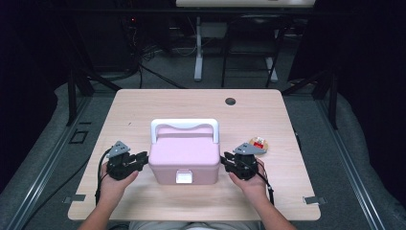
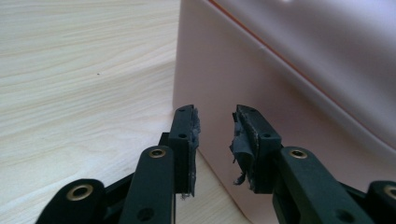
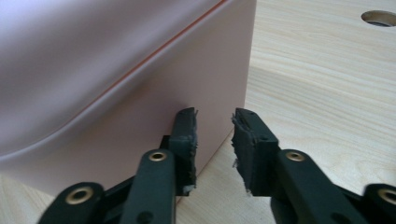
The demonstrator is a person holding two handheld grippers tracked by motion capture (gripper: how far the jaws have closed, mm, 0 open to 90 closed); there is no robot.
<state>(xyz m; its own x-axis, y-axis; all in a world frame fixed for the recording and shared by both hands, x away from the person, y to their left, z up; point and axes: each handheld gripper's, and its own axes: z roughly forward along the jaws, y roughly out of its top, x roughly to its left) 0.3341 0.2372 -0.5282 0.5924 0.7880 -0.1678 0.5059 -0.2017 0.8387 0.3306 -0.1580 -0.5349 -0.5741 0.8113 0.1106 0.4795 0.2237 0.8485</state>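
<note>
1. Forearms and hands enter at the bottom edge of the high view, cut off below the wrists; the left hand and right hand each carry a black gripper.
2. At centre frame of the high view sits a pink box with a white handle arching over its lid and a white latch on its near face. It rests on the pale wooden table, lid down.
3. Left gripper, left of centre in the high view, points at the box's left side. In the left gripper view the jaws stand part-way apart with nothing between the pads – the pink wall lies just beyond the tips, at its corner. Whether the tips touch it is hard to tell.
4. Right gripper points at the box's right side. In the right gripper view its jaws are likewise part-way apart and grip nothing; the box's corner stands just behind them. The pads look frayed.
5. Behind the right gripper in the high view lies a small round object with a red spot – partly hidden by the gripper's grey plate and too small to make out.
6. A dark round hole sits near the table's far edge; it is cut off at the upper right of the right gripper view.
</note>
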